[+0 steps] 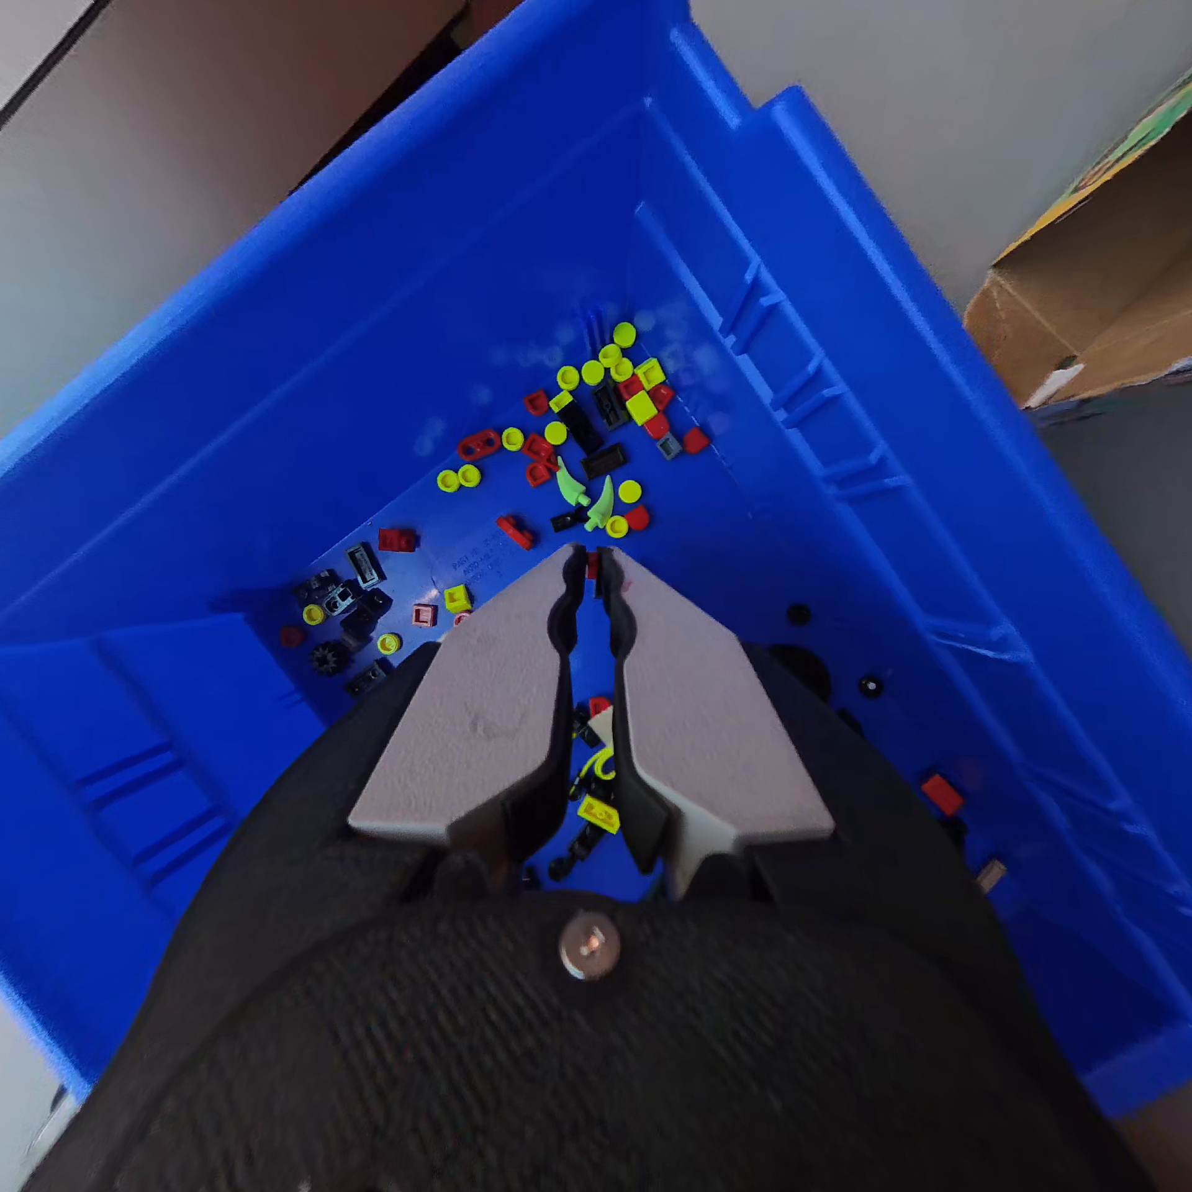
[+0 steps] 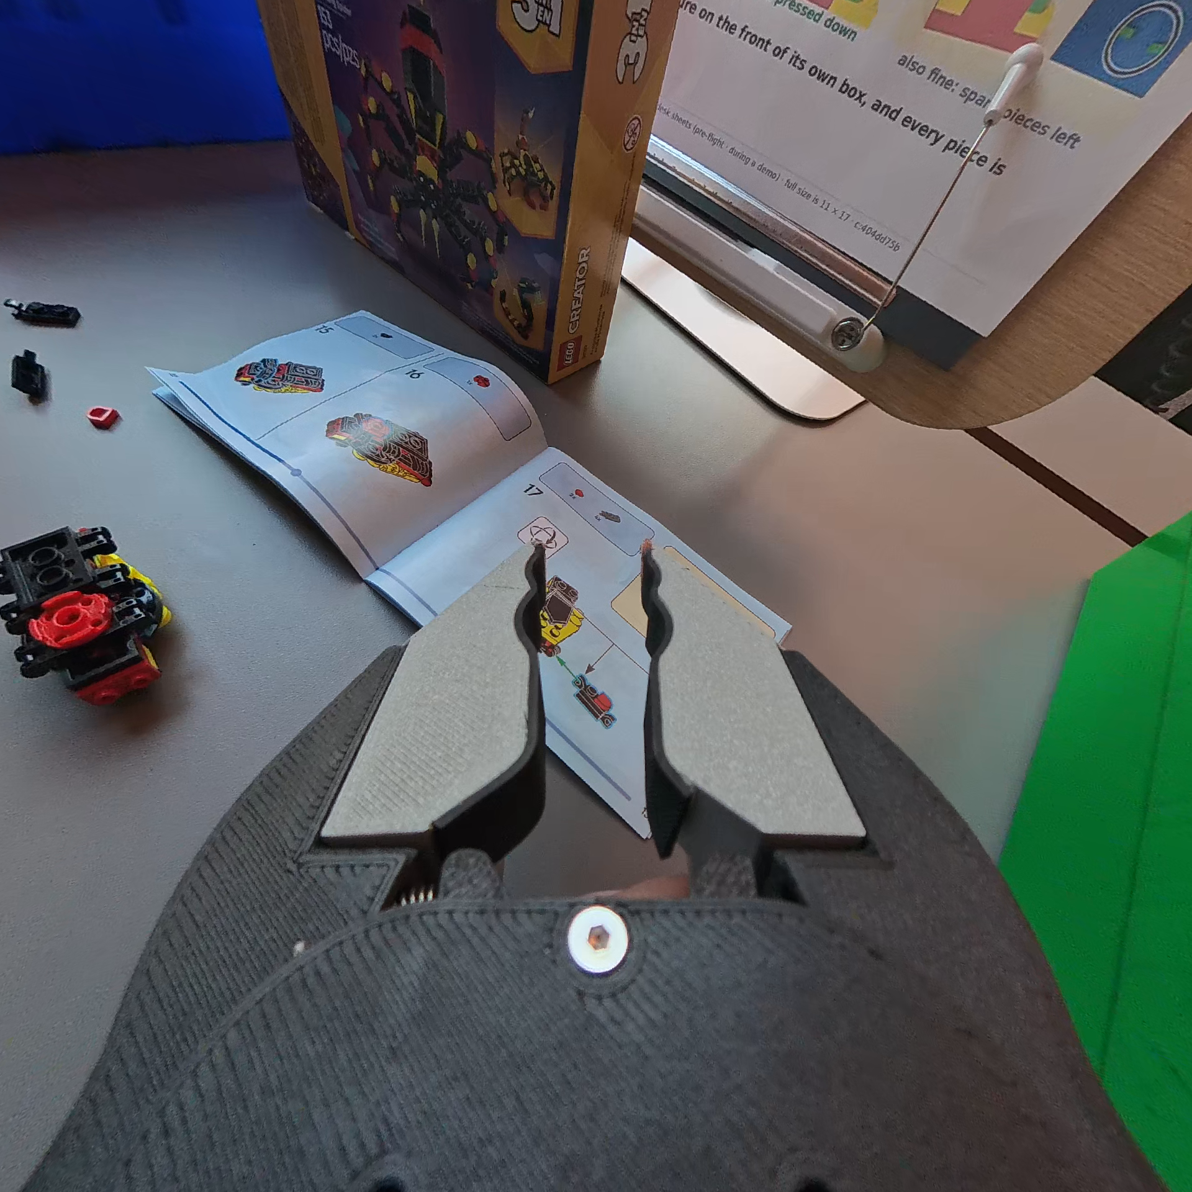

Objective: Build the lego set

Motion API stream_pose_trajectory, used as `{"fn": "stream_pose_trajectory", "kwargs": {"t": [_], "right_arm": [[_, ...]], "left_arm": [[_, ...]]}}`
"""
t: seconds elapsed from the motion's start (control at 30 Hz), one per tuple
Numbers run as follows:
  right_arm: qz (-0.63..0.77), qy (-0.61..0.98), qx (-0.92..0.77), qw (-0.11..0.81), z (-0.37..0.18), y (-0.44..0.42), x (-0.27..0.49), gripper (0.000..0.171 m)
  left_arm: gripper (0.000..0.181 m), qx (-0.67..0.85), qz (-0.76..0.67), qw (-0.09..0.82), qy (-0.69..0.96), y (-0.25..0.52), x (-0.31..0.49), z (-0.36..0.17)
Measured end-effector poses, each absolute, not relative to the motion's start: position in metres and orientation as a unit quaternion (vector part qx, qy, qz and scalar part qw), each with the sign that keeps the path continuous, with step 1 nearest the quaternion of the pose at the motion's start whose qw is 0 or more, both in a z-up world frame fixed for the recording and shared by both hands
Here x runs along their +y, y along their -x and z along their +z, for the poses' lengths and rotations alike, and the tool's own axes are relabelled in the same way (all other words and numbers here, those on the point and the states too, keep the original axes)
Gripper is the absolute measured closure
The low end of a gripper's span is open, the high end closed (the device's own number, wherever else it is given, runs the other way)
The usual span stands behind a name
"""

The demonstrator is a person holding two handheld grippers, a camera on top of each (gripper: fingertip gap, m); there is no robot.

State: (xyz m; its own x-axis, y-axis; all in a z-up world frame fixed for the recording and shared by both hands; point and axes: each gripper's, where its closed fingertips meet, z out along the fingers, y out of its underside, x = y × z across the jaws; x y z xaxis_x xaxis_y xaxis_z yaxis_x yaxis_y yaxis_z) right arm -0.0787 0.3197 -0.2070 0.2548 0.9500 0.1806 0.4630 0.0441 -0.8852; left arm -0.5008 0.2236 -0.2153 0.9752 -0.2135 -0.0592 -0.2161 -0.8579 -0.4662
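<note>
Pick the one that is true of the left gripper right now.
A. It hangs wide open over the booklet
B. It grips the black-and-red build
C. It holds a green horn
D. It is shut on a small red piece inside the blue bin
D: the left gripper has its tips pinched on a small red piece inside the blue bin.

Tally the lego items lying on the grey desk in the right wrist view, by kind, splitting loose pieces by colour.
Loose black pieces: 2
Loose red piece: 1
Partly built model: 1
Instruction booklet: 1
Set box: 1
Total: 6
</note>
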Motion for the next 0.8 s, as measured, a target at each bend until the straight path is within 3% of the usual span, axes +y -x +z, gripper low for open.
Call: {"fn": "stream_pose_trajectory", "kwargs": {"t": [0.17, 0.8], "right_arm": [[0.259, 0.639, -0.553, 0.468, -0.207, 0.079, 0.32, 0.146], [0.259, 0.64, -0.553, 0.467, -0.207, 0.079, 0.32, 0.146]], "left_arm": [[0.175, 0.112, 0.001, 0.2, 0.973, 0.504, 0.217, -0.237], [0.175, 0.094, 0.017, 0.194, 0.976, 0.518, 0.218, -0.245]]}}
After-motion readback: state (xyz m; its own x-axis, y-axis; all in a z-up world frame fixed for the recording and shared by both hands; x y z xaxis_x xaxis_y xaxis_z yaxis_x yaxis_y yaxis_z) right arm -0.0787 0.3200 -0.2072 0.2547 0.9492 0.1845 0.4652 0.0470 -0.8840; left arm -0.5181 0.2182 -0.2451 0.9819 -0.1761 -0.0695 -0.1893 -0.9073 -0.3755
